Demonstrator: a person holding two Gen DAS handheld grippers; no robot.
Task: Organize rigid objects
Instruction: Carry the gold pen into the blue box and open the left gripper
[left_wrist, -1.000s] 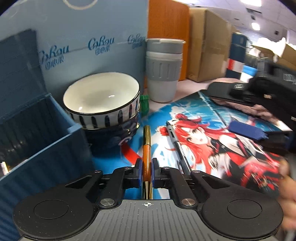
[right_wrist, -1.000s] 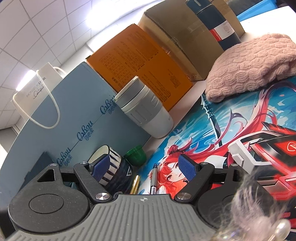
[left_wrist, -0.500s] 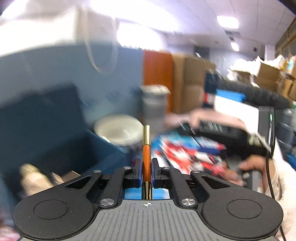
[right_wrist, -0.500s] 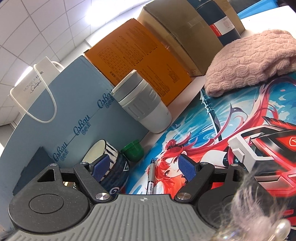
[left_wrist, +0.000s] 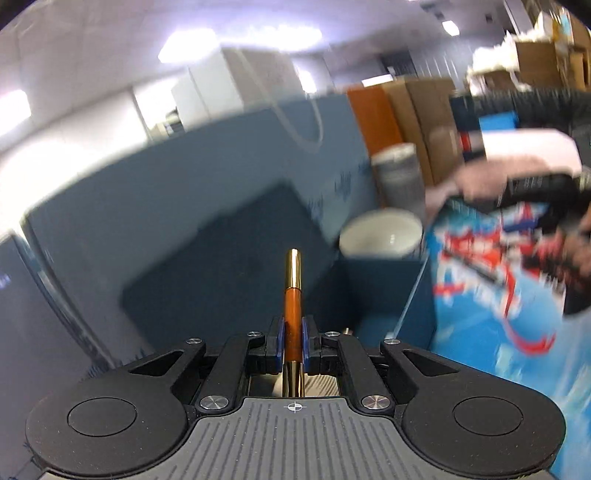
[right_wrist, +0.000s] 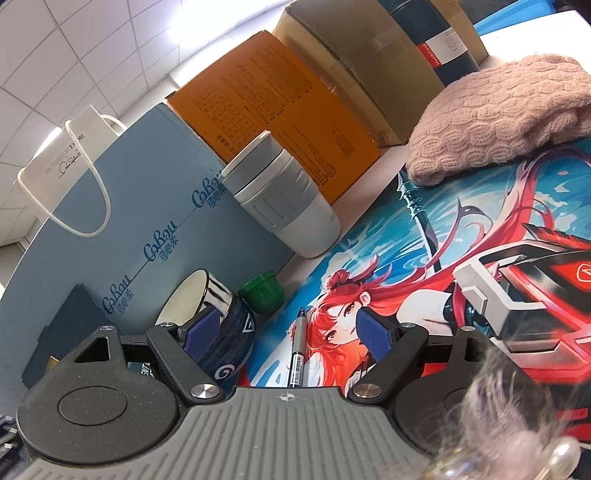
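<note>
While the left claw was clamped on the orange-and-gold pen above the blue storage box, the right claw stood open and empty, a grey marker unsorted on the worktop.

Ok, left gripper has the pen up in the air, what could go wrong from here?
1. The orange-and-gold pen is pinched near its lower end by the left gripper; it could pivot or slip.
2. Its long tip could catch the dark blue box wall.
3. The left wrist view is blurred, making aim harder.
</note>
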